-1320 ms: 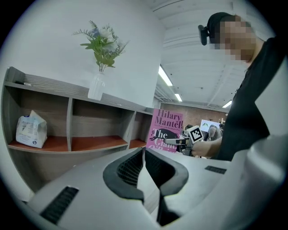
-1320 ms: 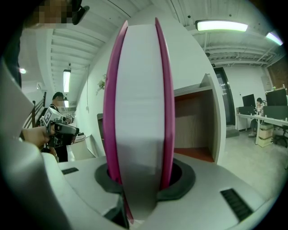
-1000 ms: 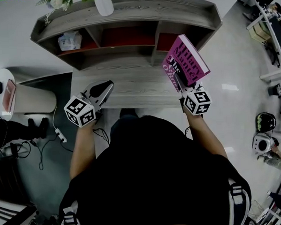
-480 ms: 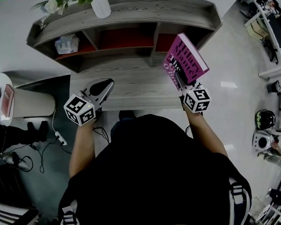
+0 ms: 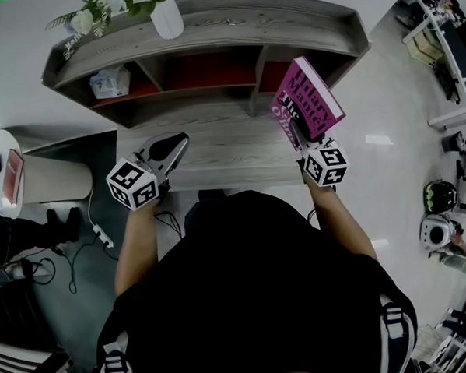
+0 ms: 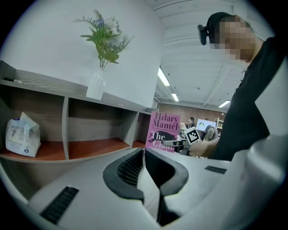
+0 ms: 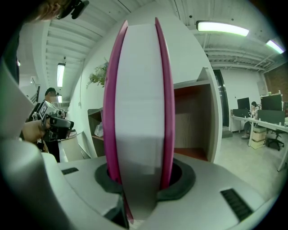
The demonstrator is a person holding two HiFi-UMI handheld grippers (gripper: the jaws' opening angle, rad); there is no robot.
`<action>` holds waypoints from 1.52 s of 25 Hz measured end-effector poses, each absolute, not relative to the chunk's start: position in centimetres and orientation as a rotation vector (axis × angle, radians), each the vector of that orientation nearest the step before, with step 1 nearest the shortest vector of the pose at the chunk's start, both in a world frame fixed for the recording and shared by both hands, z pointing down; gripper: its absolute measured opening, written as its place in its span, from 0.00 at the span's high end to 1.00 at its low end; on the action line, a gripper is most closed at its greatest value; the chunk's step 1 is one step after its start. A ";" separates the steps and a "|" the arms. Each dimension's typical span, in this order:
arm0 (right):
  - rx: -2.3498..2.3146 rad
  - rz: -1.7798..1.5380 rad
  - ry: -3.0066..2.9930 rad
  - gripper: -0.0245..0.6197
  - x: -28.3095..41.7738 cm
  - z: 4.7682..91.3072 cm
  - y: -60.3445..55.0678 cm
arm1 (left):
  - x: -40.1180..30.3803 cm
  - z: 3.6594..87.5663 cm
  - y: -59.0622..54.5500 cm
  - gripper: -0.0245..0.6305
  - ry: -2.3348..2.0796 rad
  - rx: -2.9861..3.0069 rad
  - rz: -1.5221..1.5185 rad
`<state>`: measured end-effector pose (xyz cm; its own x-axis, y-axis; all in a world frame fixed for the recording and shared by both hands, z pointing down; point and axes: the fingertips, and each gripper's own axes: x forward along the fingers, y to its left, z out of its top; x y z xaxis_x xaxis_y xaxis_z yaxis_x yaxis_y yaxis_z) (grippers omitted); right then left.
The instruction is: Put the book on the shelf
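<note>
A pink paperback book [image 5: 310,100] stands tilted in my right gripper [image 5: 301,139], which is shut on its lower edge. It hangs in front of the right compartment [image 5: 277,69] of the grey wooden shelf [image 5: 209,31]. In the right gripper view the book's [image 7: 137,112] white page edge fills the gap between the jaws of the right gripper [image 7: 139,179], with the compartment [image 7: 193,121] behind it. My left gripper [image 5: 176,143] hovers over the shelf's lower board, shut and holding nothing. The left gripper view shows its jaws closed at the left gripper's tip [image 6: 144,152] and the book's cover [image 6: 164,130] beyond.
A white vase with flowers [image 5: 166,18] stands on the shelf top. A tissue pack [image 5: 109,81] lies in the left compartment. A round white side table [image 5: 14,162] is at the left, with cables [image 5: 80,237] on the floor. Desks and people are at the far right.
The head view has drifted slightly, so more of the shelf's left end shows. The book and both grippers stay almost where they were.
</note>
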<state>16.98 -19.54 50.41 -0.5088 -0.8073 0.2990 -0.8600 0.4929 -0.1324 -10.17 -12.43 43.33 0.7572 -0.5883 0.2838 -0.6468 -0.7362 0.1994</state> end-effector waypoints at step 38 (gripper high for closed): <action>1.541 0.439 -2.425 0.73 17.0 53.5 -25.0 | -12.4 43.9 -17.9 0.91 -0.902 2.663 0.318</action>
